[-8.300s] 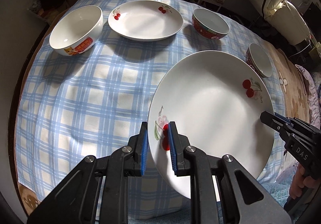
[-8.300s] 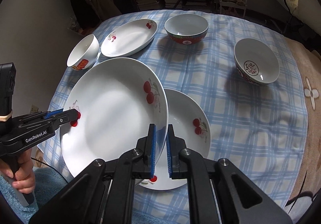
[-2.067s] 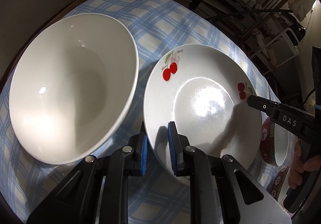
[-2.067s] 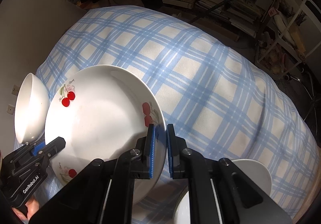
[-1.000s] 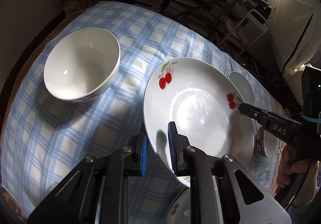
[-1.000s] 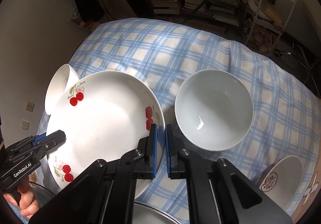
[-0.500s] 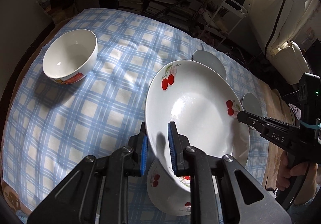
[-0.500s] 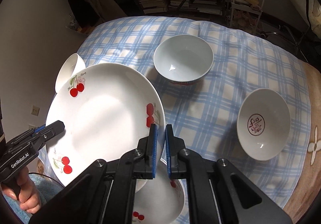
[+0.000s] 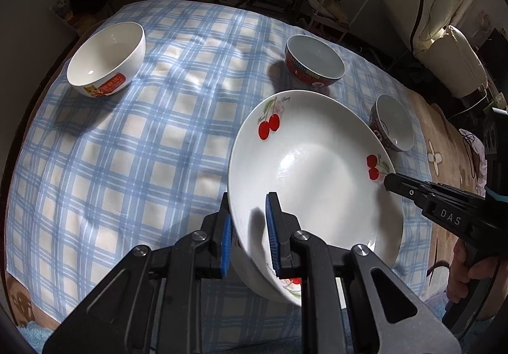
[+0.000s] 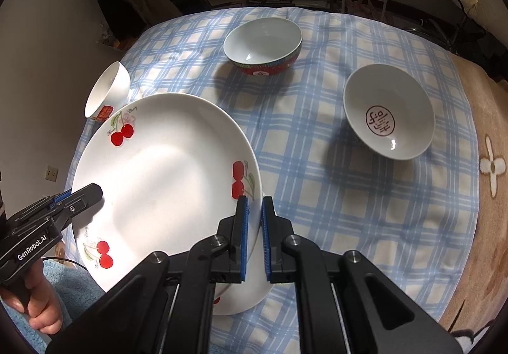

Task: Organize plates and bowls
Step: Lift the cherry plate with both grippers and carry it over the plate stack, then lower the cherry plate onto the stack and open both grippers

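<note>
White round cherry-print ceramic plate [image 9: 317, 170] carried back over, apparently, the plate stack [image 10: 241, 300] at lower centre; both hand-held grippers [image 9: 247, 236] [image 10: 253, 236] pinch its opposite rims.

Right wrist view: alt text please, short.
Both grippers hold a white cherry-print plate by opposite rims above another plate on a blue-checked tablecloth: the right gripper at the near edge, the left gripper at the far-left edge. Three bowls sit beyond: white, red-sided, and one with a round emblem.
</note>
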Demonstrator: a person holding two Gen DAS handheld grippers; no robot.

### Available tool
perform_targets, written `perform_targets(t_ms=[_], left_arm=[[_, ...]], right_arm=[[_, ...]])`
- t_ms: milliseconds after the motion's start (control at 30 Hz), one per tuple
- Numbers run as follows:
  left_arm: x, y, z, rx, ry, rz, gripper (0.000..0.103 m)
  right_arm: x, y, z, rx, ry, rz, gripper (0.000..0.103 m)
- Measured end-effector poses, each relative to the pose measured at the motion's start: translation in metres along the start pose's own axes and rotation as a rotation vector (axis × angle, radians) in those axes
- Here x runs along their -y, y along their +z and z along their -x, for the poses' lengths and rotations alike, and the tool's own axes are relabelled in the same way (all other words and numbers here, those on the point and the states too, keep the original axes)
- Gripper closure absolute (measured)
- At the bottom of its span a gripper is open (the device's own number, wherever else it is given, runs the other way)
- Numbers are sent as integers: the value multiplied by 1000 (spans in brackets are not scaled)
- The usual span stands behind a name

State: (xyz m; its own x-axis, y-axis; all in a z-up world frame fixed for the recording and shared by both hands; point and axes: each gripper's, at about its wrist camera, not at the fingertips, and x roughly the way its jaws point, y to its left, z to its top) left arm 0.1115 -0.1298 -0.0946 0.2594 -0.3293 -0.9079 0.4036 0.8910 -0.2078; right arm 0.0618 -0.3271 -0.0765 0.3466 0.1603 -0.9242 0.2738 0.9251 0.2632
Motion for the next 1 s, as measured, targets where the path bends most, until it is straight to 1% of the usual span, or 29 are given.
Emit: perform_targets(t_ms=[133, 233, 400, 533, 600, 733, 800, 900, 1000], left_arm=[[-3, -20, -11, -39, 7, 8, 85], [-5, -32, -17, -53, 6, 6, 85], [-6, -43, -28, -81, 15, 7, 85], [-1, -48, -36, -99, 37, -15, 85], [-4, -49, -43, -119, 38, -9, 85], [-14, -51, -58, -155, 54, 23, 84], [-17, -51, -63, -164, 55, 20, 83], [-16, -50, -65, -154, 69, 5, 81], [-16, -49, -69, -154, 62, 9, 81]], right_arm=[[3, -16, 0, 4, 14, -28, 94], [0, -26, -1, 4, 0, -23, 94], [2, -37, -9, 1, -20, -36, 94], [1, -43, -23, -20, -70, -20, 94], [1, -45, -31, -38, -89, -18, 94], [-1, -50, -42, -62, -79, -28, 94], [-6, -53, -47, -70, -103, -7, 94], [-12, -55, -51, -65, -138, 27, 94], [-11, -54, -50, -57, -130, 20, 94]])
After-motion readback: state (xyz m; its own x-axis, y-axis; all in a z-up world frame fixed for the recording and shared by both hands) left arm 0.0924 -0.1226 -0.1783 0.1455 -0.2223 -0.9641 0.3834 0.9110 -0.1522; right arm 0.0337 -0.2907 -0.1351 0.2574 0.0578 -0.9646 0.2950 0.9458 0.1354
